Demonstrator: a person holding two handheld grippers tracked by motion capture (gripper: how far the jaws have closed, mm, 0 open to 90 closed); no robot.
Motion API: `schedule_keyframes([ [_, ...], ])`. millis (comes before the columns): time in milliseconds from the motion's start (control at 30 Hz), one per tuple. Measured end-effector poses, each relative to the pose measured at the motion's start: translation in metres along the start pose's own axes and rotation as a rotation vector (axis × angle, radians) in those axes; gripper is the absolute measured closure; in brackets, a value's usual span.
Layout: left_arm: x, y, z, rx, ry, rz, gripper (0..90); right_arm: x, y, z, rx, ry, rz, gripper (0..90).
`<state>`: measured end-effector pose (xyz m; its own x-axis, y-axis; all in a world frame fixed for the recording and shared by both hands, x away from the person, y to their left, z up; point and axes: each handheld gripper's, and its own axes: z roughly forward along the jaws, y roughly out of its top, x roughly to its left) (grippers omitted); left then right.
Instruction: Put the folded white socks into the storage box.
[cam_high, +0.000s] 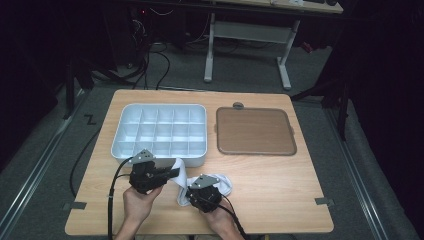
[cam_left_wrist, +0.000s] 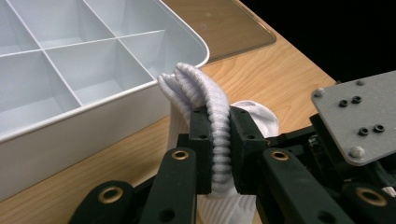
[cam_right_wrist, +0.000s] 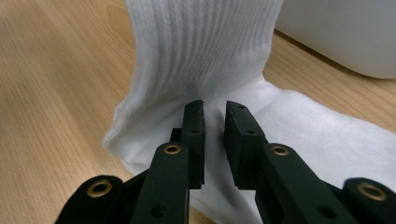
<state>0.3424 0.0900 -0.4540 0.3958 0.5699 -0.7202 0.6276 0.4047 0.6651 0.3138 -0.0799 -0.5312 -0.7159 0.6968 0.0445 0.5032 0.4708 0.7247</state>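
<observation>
While our left gripper (cam_left_wrist: 219, 140) pinches the ribbed cuff of the white sock (cam_left_wrist: 205, 93) just beside the near rim of the white compartment tray (cam_left_wrist: 93, 126), our right gripper (cam_right_wrist: 215, 135) has its jaws nearly together over the sock's heel fabric, a narrow gap showing. Bare wooden table (cam_high: 280, 185) lies open to our right, toward the brown lid (cam_high: 255, 131).

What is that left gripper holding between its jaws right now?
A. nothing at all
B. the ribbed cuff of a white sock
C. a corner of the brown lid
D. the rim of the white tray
B: in the left gripper view, the left gripper has both jaws pressed on the sock, whose ribbed cuff bunches up between them.
</observation>
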Motion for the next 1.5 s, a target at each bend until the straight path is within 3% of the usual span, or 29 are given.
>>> schedule_keyframes([
  [167,-0.002,-0.003,0.005,0.018,0.011,0.020,80.8,0.000,0.002,0.002,0.002,0.018,0.010,78.4],
  [233,-0.001,-0.006,0.007,0.018,0.038,0.053,80.8,-0.002,0.003,0.001,0.009,0.030,0.019,75.6],
  [400,0.000,-0.008,0.006,0.029,0.058,0.080,80.8,-0.006,0.005,-0.009,0.027,0.005,0.007,72.7],
  [600,0.000,-0.008,0.006,0.031,0.062,0.077,80.8,-0.028,0.001,-0.042,-0.019,-0.075,0.032,72.1],
  [900,0.000,-0.008,0.007,0.038,0.063,0.079,80.8,-0.073,-0.019,-0.070,-0.020,-0.191,0.146,66.3],
  [1067,-0.001,-0.009,0.008,0.041,0.063,0.082,80.8,-0.084,-0.031,-0.068,0.006,-0.184,0.186,67.0],
  [1167,-0.002,-0.011,0.009,0.042,0.060,0.082,80.8,-0.087,-0.035,-0.065,0.026,-0.155,0.198,73.7],
  [1300,-0.005,-0.014,0.012,0.055,0.062,0.105,80.8,-0.086,-0.039,-0.063,0.023,-0.148,0.207,81.7],
  [1500,-0.009,-0.016,0.015,0.062,0.057,0.110,80.8,-0.080,-0.040,-0.063,0.014,-0.138,0.217,83.7],
])
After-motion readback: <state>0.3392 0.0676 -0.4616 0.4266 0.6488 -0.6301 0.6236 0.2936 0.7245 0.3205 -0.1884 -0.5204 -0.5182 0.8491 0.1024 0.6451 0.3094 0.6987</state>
